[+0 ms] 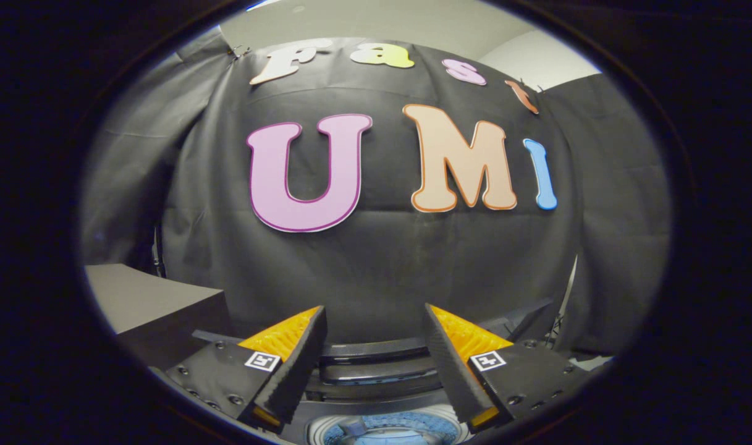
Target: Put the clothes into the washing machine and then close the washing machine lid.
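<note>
While the gripper (376,355) is hovering with its jaws spread wide and nothing between them, the washing machine (385,429) is lying directly below and slightly ahead, its round drum opening showing between the fingers' bases. The lid (376,364) is standing raised, its dark edge running crosswise just beyond the fingers (292,371), in front of the booth's black wall. Something bluish is showing inside the drum, though whether it is clothes or the drum's own lining is too small to tell. A grey box (147,303) is sitting off to the left. Judging from this, the lid is the nearer target, reached by going forward and down.
</note>
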Motion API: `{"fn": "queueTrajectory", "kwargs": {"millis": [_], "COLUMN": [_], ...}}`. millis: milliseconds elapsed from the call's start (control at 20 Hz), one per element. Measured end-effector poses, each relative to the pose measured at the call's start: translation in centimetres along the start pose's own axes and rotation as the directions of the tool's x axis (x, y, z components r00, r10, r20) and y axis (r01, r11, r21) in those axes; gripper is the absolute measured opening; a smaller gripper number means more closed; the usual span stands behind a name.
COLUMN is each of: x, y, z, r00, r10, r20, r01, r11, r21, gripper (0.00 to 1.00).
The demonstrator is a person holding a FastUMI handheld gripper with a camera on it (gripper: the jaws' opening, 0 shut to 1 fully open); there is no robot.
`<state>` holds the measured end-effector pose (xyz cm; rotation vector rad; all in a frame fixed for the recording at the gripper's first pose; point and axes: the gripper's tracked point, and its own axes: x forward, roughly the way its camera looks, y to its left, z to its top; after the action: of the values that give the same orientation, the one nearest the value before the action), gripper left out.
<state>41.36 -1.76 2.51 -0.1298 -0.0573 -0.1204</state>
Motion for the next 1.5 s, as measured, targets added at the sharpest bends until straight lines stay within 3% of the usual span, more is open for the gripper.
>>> {"fn": "queueTrajectory", "kwargs": {"millis": [1500], "x": [-5.7], "y": [-1.1], "z": [-2.6], "r00": [0.998], "r10": [0.041], "r20": [0.037], "r01": [-0.041], "r11": [0.999], "r21": [0.000], "gripper": [0.96]}}
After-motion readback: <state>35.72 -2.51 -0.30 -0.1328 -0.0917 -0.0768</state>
